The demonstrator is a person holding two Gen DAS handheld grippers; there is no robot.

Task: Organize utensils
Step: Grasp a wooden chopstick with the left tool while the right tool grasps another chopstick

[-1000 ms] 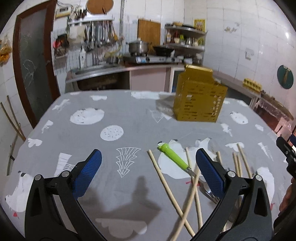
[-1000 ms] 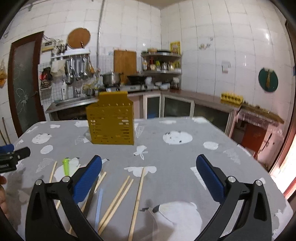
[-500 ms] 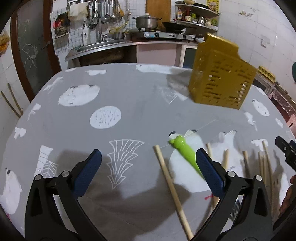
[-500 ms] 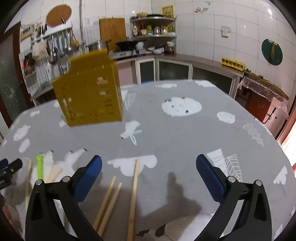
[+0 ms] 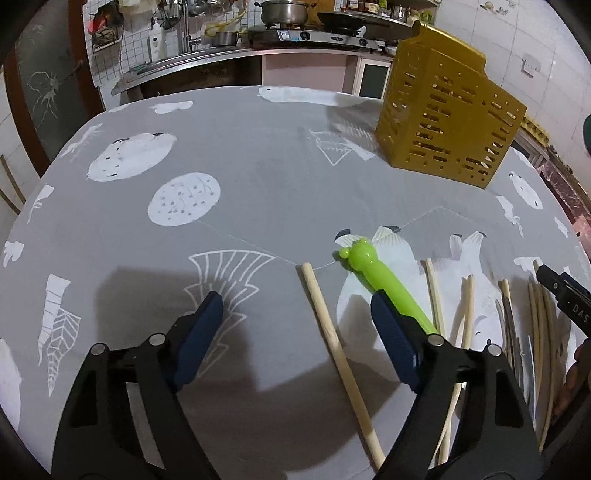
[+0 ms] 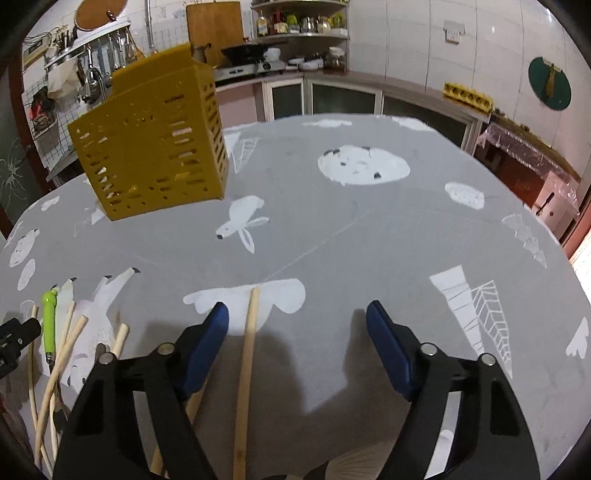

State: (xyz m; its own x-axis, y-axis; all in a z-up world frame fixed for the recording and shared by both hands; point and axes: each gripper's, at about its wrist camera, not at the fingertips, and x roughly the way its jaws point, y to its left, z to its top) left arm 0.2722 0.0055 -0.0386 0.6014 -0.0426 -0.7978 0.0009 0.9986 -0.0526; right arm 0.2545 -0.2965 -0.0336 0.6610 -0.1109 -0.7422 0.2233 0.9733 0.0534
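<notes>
Left gripper, jaws just closing, brackets a chopstick, untouched.

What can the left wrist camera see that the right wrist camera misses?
Only the left wrist view shows the sink tap, the steel pot on the stove, and the green handle's eared tip. Only the right wrist view shows the spice shelf and the yellow egg tray. Both show the yellow utensil holder, the green-handled utensil, loose chopsticks and the grey tablecloth.

Black plastic gripper arms, dark blue finger pads, round silver screws at the joints
</notes>
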